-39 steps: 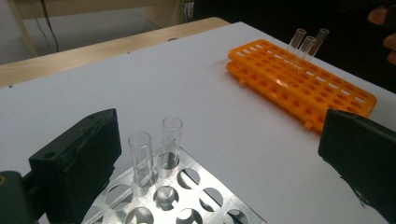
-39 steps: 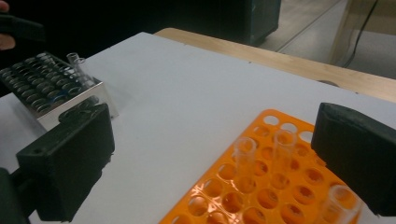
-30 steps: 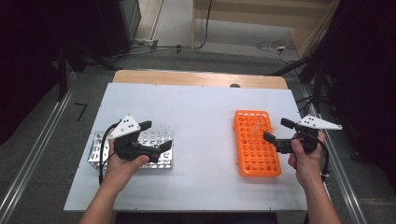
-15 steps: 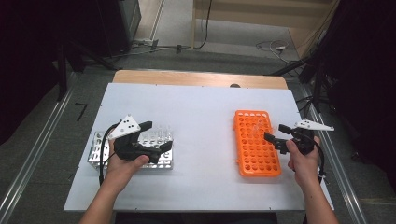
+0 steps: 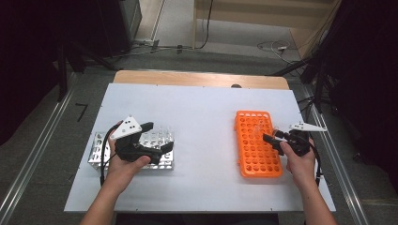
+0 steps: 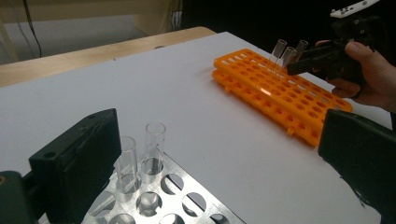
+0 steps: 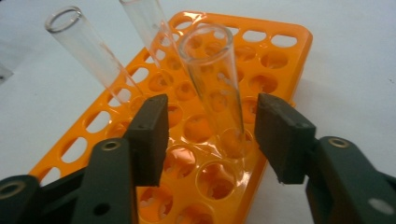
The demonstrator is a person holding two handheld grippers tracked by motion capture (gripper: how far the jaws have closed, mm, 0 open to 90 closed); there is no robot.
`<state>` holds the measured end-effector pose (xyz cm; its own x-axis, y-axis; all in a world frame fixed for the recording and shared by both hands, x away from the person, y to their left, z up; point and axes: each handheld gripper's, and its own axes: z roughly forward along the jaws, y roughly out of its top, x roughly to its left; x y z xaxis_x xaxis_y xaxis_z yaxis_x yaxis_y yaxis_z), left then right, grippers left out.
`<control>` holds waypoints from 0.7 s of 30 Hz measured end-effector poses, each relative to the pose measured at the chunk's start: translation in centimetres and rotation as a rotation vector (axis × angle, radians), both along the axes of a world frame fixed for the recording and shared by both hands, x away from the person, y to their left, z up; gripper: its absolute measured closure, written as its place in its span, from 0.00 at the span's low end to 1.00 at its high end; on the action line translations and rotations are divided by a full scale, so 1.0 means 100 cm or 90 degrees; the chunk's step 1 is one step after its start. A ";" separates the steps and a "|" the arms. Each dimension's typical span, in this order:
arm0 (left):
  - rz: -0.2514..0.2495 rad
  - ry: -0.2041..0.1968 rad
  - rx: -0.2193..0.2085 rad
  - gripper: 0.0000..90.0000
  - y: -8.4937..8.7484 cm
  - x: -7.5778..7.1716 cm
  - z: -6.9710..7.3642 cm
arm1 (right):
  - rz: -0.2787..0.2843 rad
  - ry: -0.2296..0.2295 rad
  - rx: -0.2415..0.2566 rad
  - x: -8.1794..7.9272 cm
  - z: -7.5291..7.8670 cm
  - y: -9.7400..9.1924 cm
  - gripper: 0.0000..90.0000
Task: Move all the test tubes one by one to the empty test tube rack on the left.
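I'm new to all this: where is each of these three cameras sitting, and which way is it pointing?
High view: fixed above the person's side, looking forward and down on the white table; both forearms and each tool, left tool and right tool, show.
Left gripper view: rides the left tool, looking across the metal rack towards the orange rack; its open black jaws show.
Right gripper view: rides the right tool, close on a glass tube between its open jaws.
Shared: all three show the orange rack.

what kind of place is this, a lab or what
Probably a lab-style test bench rather than a working lab. A white table holds an orange tube rack with glass test tubes and a metal rack, while cables trail over the bare floor behind it.
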<state>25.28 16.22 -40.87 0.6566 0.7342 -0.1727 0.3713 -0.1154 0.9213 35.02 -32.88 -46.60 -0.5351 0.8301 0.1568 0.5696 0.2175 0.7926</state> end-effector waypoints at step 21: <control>0.001 0.001 0.009 0.00 -0.001 0.000 0.000 | -0.038 -0.030 -0.041 -0.002 -0.001 0.000 0.81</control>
<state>25.23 16.09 -40.87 0.6554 0.7375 -0.1631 0.3726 -0.1278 0.9192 34.80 -32.85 -46.74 -0.4894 0.8686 0.0780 0.5454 0.2351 0.8045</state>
